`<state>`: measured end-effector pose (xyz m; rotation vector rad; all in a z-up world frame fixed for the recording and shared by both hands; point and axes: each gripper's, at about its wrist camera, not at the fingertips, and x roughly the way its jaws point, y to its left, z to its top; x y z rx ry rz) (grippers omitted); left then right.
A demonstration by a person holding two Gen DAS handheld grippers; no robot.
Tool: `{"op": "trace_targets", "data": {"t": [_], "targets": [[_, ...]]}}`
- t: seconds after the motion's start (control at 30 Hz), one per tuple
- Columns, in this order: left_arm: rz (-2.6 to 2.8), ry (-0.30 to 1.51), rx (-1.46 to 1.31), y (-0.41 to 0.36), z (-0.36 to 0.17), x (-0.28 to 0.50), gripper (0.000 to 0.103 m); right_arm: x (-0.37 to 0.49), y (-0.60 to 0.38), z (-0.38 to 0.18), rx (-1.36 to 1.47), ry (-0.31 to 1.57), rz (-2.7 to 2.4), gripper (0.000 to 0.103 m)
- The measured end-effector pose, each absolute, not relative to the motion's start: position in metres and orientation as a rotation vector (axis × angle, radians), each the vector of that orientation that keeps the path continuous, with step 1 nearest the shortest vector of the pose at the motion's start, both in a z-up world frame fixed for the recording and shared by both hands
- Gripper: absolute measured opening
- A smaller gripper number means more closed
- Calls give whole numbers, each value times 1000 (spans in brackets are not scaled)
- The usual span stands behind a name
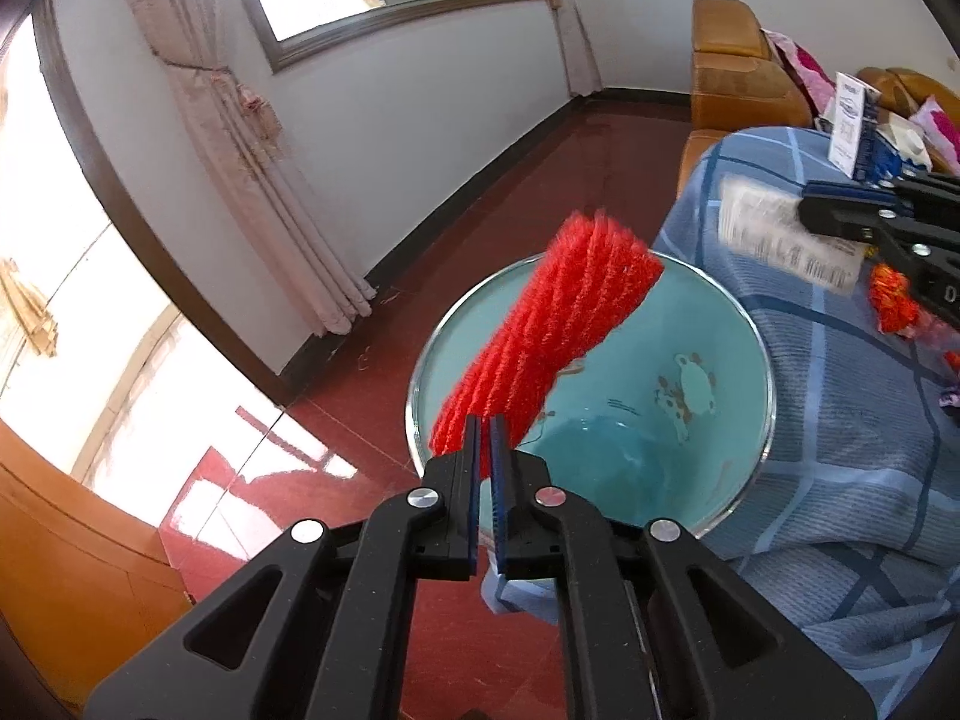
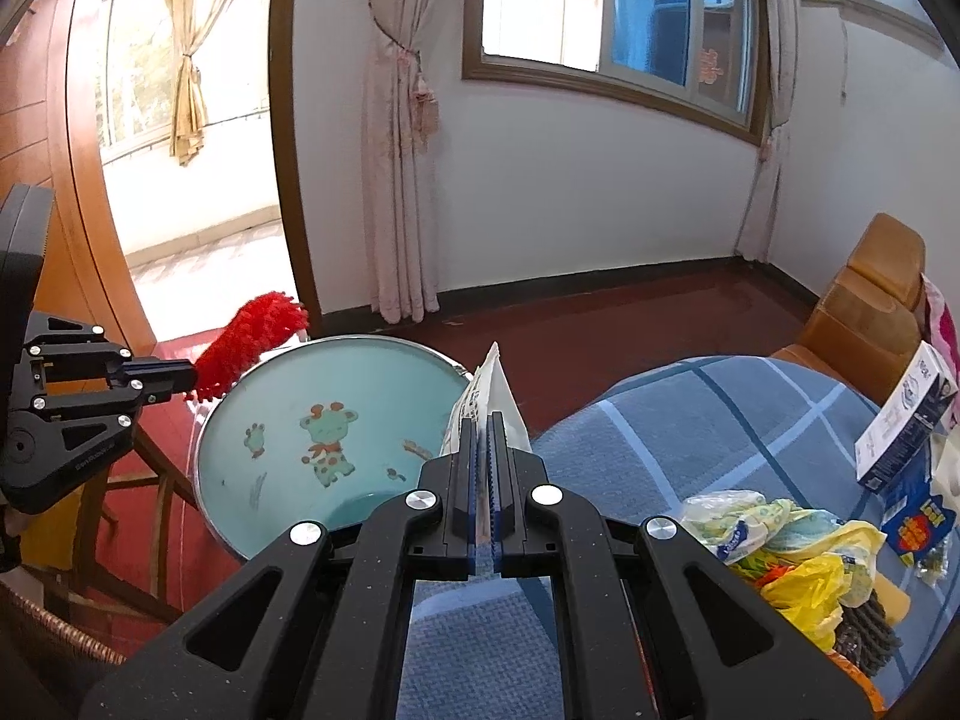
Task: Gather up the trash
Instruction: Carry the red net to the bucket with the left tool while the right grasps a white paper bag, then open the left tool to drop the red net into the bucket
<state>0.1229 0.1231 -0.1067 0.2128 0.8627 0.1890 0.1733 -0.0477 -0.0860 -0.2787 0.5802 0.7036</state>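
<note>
Bright daylight through window point(image 2: 618, 18) and balcony doorway point(image 2: 192, 138), both blown out. Glare patches on red floor point(image 1: 270, 468). Strong fisheye bending, dark corners. White wrapper point(image 1: 786, 237) motion-blurred; the rest sharp.

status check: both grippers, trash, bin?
Left gripper shut on red fuzzy piece, over teal bin. Right gripper shut on white wrapper at bin's edge. Bin mouth clear.

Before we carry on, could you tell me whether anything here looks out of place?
Nothing looks spilled or damaged. The only untidy spot is a heap of crumpled wrappers lying on the blue checked cloth beside the teal bin.
</note>
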Motion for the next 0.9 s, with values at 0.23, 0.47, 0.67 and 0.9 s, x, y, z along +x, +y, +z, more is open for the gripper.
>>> {"op": "trace_targets", "data": {"t": [0.23, 0.47, 0.67, 0.9], "targets": [[168, 857, 229, 114, -110, 121, 38, 169, -41, -90, -287, 572, 727, 34], [185, 858, 219, 116, -109, 123, 40, 168, -46, -91, -279, 566, 697, 36], [166, 835, 216, 108, -105, 118, 51, 163, -63, -79, -270, 563, 622, 37], [57, 822, 221, 67, -106, 111, 53, 128, -162, -53, -191, 541, 436, 46]]}}
